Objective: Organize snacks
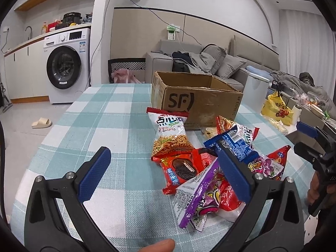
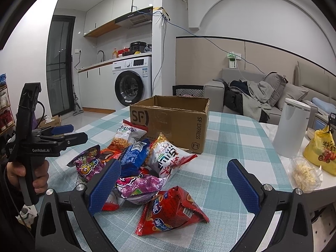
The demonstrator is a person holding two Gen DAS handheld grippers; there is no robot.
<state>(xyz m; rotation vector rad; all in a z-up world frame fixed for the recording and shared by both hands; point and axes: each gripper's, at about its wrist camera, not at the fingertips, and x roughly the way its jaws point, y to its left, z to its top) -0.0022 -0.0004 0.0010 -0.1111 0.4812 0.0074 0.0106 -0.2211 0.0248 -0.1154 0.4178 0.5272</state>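
Observation:
A pile of snack packets lies on the checked tablecloth (image 1: 117,126) in front of an open cardboard box (image 1: 197,103) marked SF. The left wrist view shows a noodle-snack bag (image 1: 170,134), a red cookie pack (image 1: 180,170), a blue packet (image 1: 235,145) and a purple packet (image 1: 201,197). My left gripper (image 1: 163,174) is open above the pile's left side, its right finger over the purple packet. My right gripper (image 2: 174,185) is open too, above a red packet (image 2: 172,210) at the pile's near edge. Neither gripper holds anything. Each shows in the other's view: right gripper (image 1: 300,138), left gripper (image 2: 69,134).
A white canister (image 2: 292,126), a yellow bag (image 2: 321,149) and a clear plastic tub (image 2: 304,173) stand at the table's right edge. A hand (image 2: 40,176) holds the left gripper's handle. Bare tablecloth lies left of the pile and right of the box. A washing machine (image 1: 65,65) and sofa stand beyond.

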